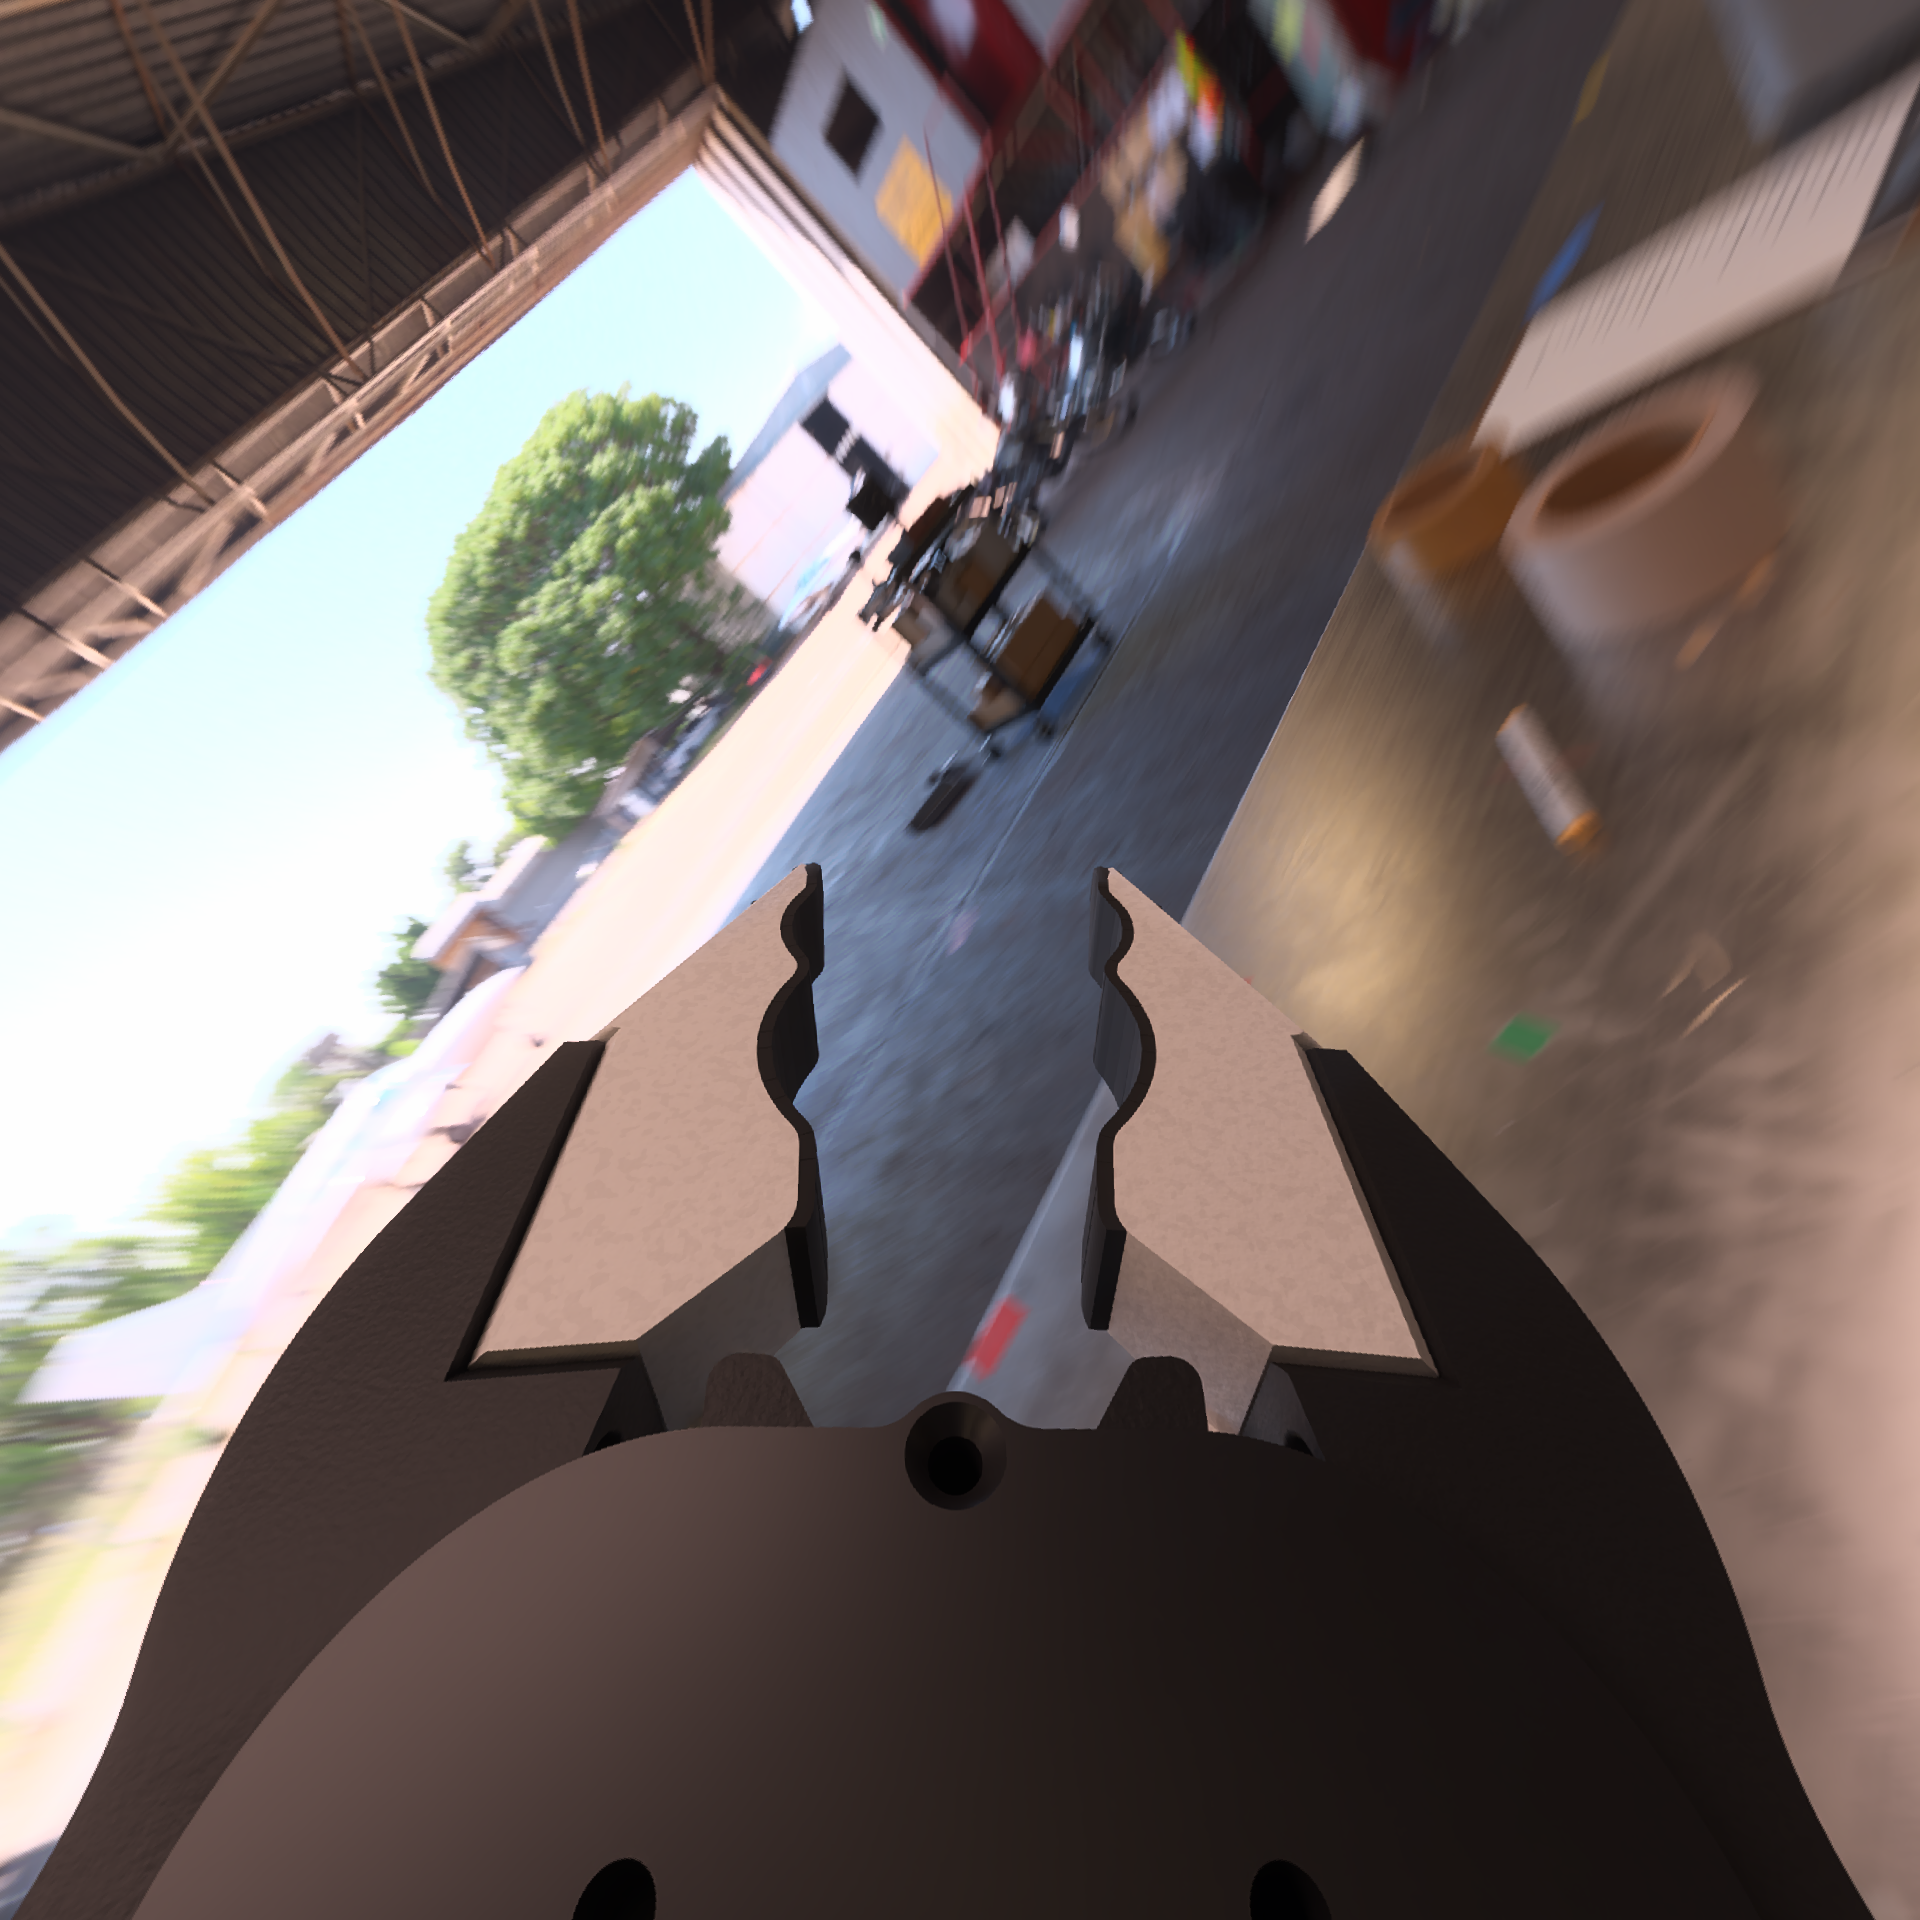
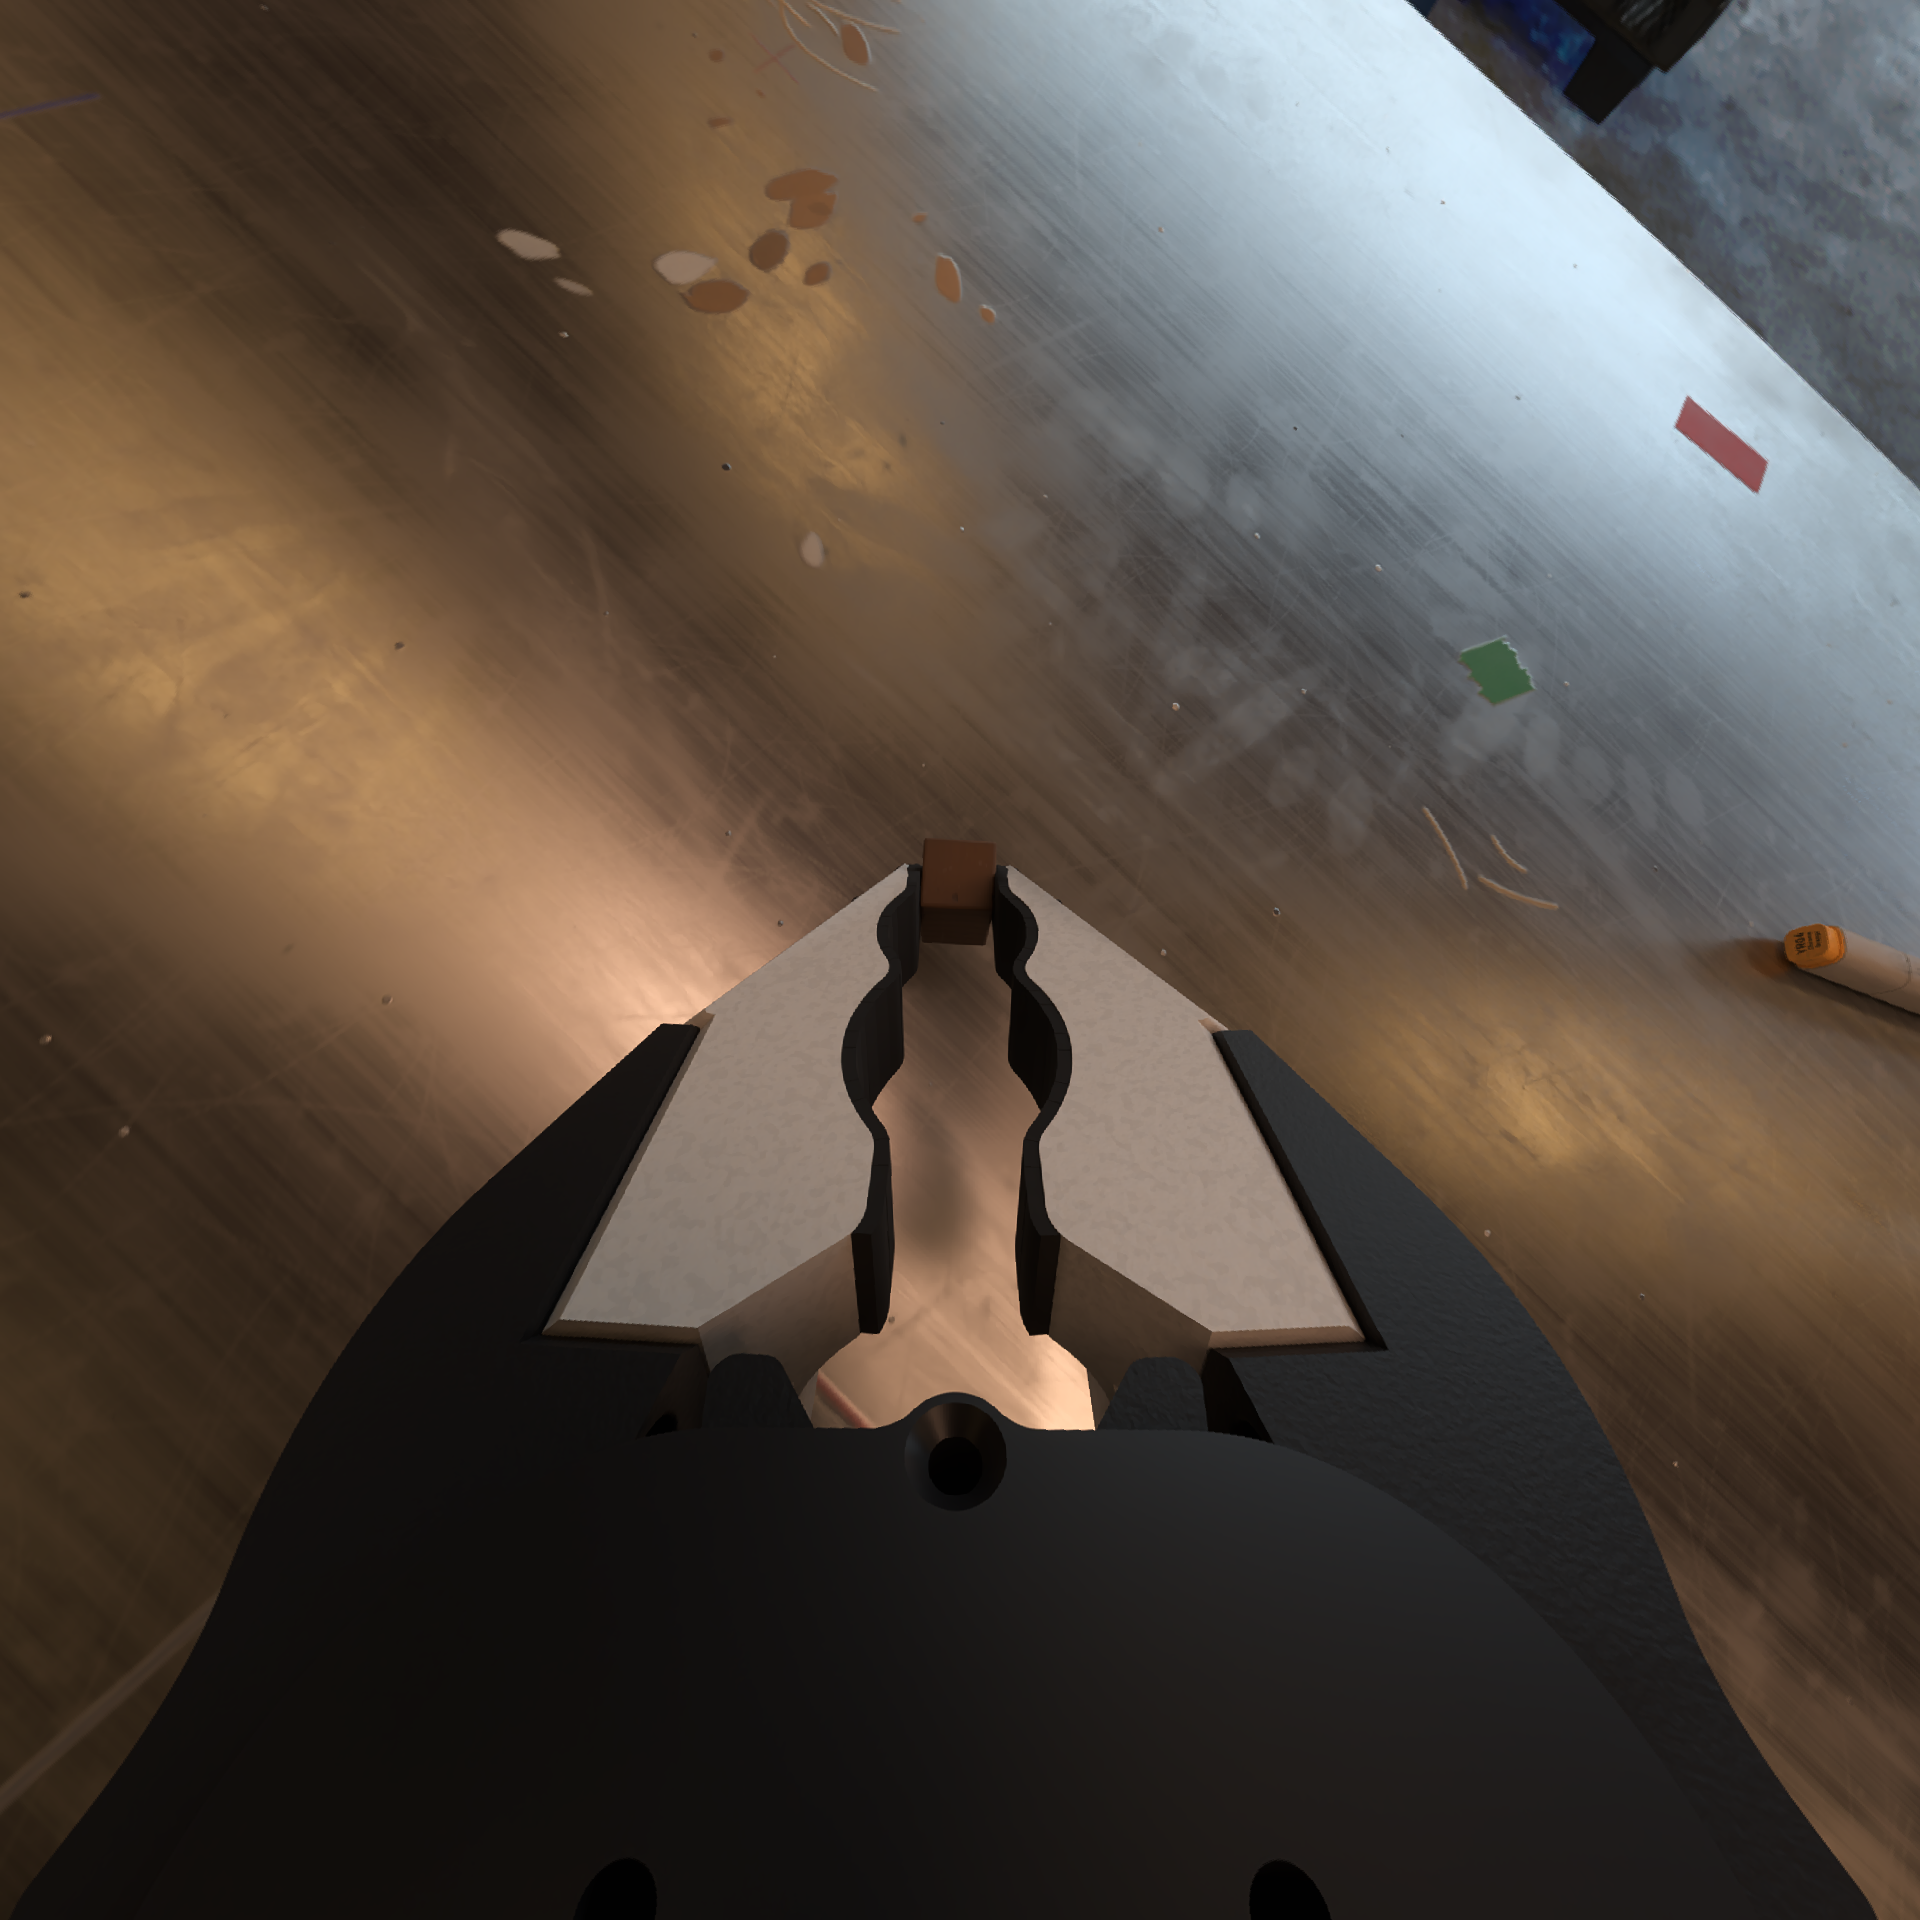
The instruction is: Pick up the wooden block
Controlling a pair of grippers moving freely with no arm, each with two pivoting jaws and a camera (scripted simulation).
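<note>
The small brown wooden block [image 2: 956, 891] sits between the fingertips of my right gripper [image 2: 957, 883], which is shut on it over the brushed metal table [image 2: 416, 623]. Whether the block is clear of the table surface I cannot tell. My left gripper [image 1: 958, 883] is open and empty, tilted, pointing past the table edge toward the floor and the open doorway. The block does not show in the left wrist view.
A marker with an orange cap [image 2: 1844, 966] lies at the right, also in the left wrist view [image 1: 1545, 774]. Green tape [image 2: 1496, 670] and red tape [image 2: 1720, 444] are stuck on the table. Wood chips [image 2: 769, 244] lie farther off. Two tape rolls [image 1: 1631, 499] stand on the table.
</note>
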